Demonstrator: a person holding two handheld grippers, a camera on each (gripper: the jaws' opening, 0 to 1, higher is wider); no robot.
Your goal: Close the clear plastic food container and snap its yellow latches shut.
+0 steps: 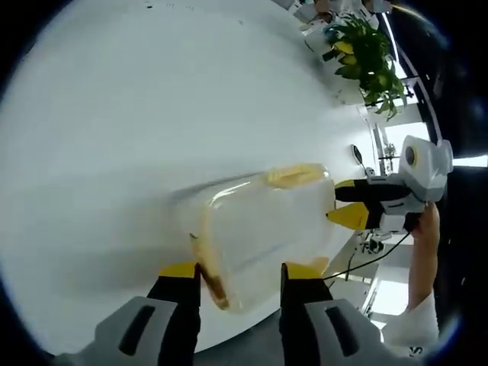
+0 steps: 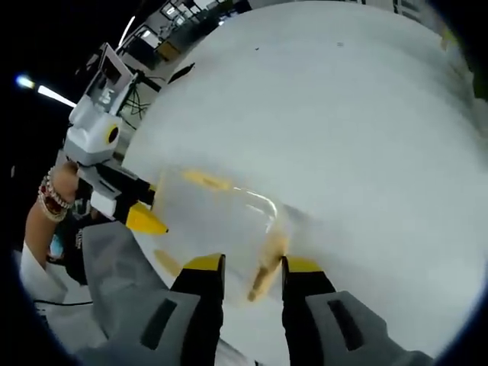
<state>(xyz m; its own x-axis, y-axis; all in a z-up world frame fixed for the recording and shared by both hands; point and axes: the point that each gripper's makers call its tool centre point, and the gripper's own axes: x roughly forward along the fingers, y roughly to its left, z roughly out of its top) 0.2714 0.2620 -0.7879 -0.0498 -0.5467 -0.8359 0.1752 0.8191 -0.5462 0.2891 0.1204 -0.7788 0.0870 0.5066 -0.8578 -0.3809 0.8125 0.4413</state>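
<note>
The clear plastic food container [image 1: 263, 229] lies on the white counter [image 1: 137, 114] near its edge, with the lid already seated on top, so what remains of the task is the latches. The two tools face it from opposite ends, which looks like a way to brace the box so that a push on one end does not slide it across the smooth surface.

In the left gripper view, the left tool [image 1: 240, 273] has its yellow-tipped jaws parted, straddling the near end of the container where a yellow latch [image 1: 210, 278] hangs between them; they are not clamped on anything. At the far end another yellow latch [image 1: 293, 175] lies along the lid edge, and the right tool [image 1: 352, 204] comes in there, a hand behind it.

In the right gripper view, the right tool [image 2: 252, 265] likewise has its jaws apart on either side of a yellow latch [image 2: 267, 267] at its end of the container [image 2: 217, 213] (motion blur smears the latch, so whether it is snapped home I cannot tell). The left tool [image 2: 137, 210] points in from the opposite side.

My reading is that each tool is lined up to press a latch down.
</note>
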